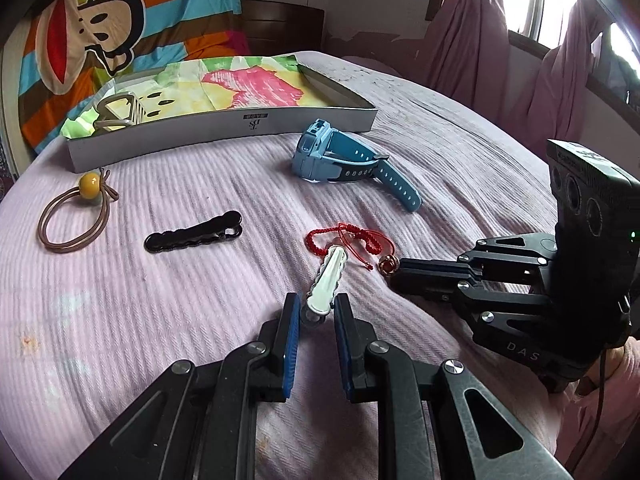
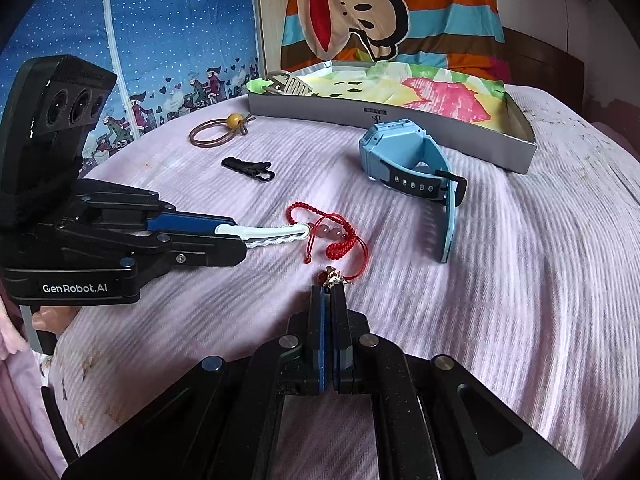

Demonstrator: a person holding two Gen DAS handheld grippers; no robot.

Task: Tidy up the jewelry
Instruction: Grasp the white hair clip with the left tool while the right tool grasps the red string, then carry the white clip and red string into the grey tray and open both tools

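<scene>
White hair clip lies flat on pink bedspread, tip over red cord bracelet; bracelet loosely coiled, pink beads on it, small gold charm at cord end
Black hair clip flat, left of bracelet
Brown hair tie with yellow bead, near box front
Blue watch on its side, strap buckled, tail trailing
Shallow grey box behind, lined with colourful cloth, silver band in its left corner
</scene>
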